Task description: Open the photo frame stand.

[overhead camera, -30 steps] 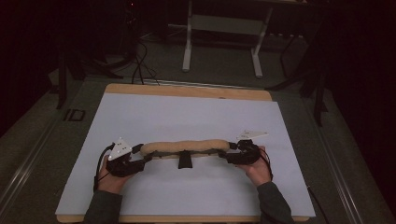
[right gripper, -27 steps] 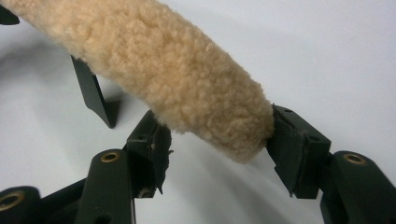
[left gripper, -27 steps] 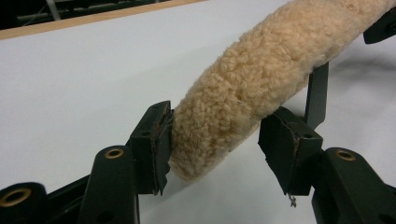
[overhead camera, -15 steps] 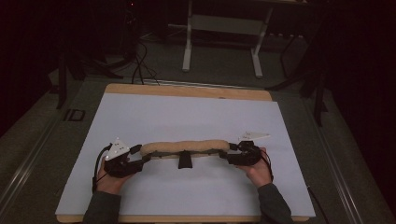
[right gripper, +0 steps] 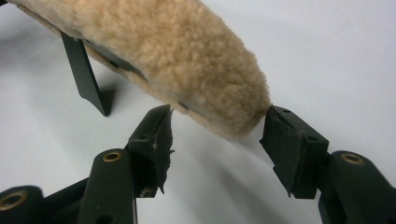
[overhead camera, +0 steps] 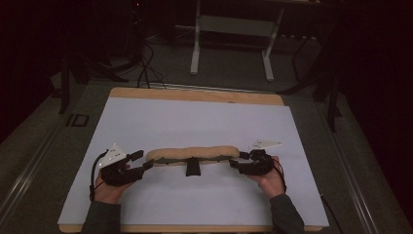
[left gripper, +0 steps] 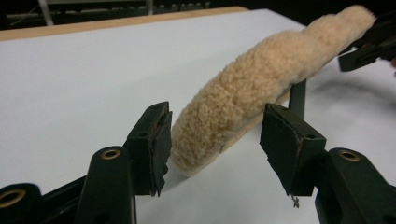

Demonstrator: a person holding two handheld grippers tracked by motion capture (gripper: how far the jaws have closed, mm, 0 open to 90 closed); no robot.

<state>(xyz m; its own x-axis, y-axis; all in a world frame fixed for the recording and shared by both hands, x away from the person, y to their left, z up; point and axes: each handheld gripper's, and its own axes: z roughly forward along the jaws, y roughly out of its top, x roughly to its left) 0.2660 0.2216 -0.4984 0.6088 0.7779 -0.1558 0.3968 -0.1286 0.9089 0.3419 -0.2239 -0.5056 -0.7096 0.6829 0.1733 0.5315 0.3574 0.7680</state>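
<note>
Left gripper view puts my left gripper (left gripper: 215,154) closest: its two black jaws stand spread, one on each side of the near end of the fleece pad (left gripper: 261,88). That end sits between them with a gap on either side, so neither jaw presses on it. The pad is tan and woolly, and it runs away from me across the white sheet (left gripper: 79,79) toward my other gripper (left gripper: 369,44), which shows dark at the far end. A black strap (left gripper: 297,98) hangs from the pad's underside partway along.

Right gripper view gives the mirror of that: my right gripper (right gripper: 217,149) has its jaws spread too, flanking the rounded end of the pad (right gripper: 154,44). The right jaw's tip sits just beside the fleece; whether it touches I cannot tell. A dark backing lines the pad's underside, and the strap (right gripper: 86,74) drops from it to the sheet farther off.

From the high view, my left hand (overhead camera: 109,187) and right hand (overhead camera: 270,179) hold the left gripper (overhead camera: 141,161) and right gripper (overhead camera: 238,160) at the two ends of the pad (overhead camera: 195,153), which lies crosswise on the sheet (overhead camera: 195,117) in the near half of the table (overhead camera: 195,94). Beyond the table a white frame (overhead camera: 234,29) stands on the dark floor, with cables (overhead camera: 146,63) to its left.
</note>
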